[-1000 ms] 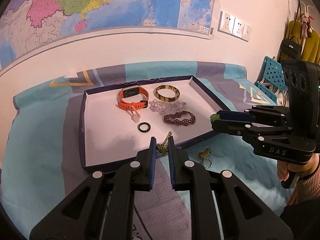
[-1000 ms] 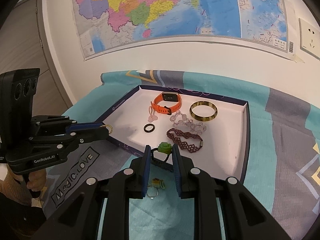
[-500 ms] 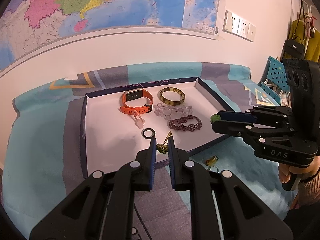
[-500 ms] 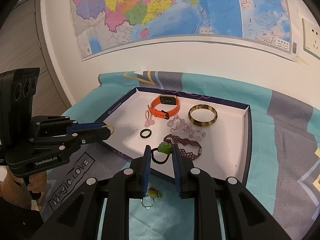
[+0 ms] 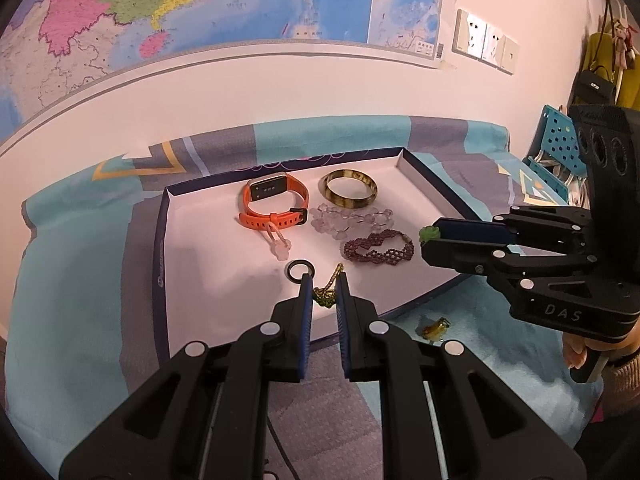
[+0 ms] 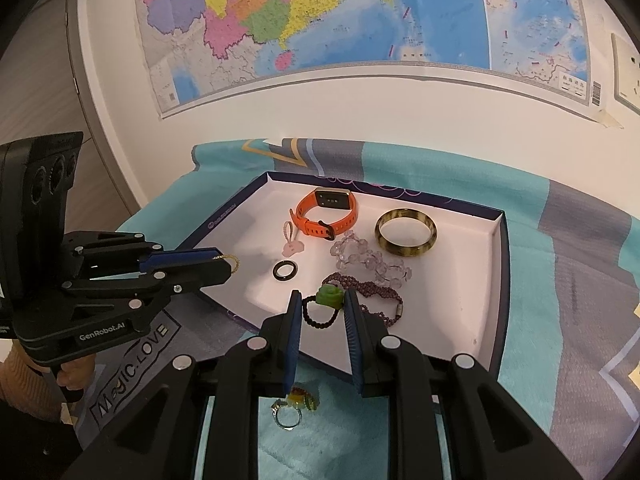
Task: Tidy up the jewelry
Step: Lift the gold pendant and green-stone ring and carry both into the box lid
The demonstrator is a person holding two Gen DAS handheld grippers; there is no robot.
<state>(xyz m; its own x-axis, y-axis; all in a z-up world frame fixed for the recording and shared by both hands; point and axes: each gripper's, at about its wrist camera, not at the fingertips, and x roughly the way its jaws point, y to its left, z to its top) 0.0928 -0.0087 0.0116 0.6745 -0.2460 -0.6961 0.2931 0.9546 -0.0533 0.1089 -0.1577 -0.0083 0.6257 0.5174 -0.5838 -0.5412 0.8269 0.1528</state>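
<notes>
A white tray with a dark blue rim [image 5: 160,248] lies on a teal and grey cloth. In it are an orange watch [image 5: 276,200], an amber bangle [image 5: 350,190], a clear crystal bracelet [image 5: 352,220], a purple bead bracelet [image 5: 378,250], a black ring [image 5: 299,270] and a pink charm [image 5: 280,246]. My left gripper [image 5: 324,288] hangs over the tray's near edge, shut on a thin gold chain [image 5: 325,296]. My right gripper [image 6: 322,300] is shut on the green bead of a dark-bead bracelet [image 6: 329,296], also above the near rim [image 6: 502,280].
A ring with an amber stone [image 6: 294,408] lies on the cloth just in front of the tray. A wall with a large map [image 5: 200,8] rises behind. A blue perforated stool [image 5: 560,148] and hanging bags stand at the right, a door [image 6: 44,92] at the left.
Both views have shifted only slightly, with the tray sitting a little lower in frame. Each gripper keeps its hold on the same piece.
</notes>
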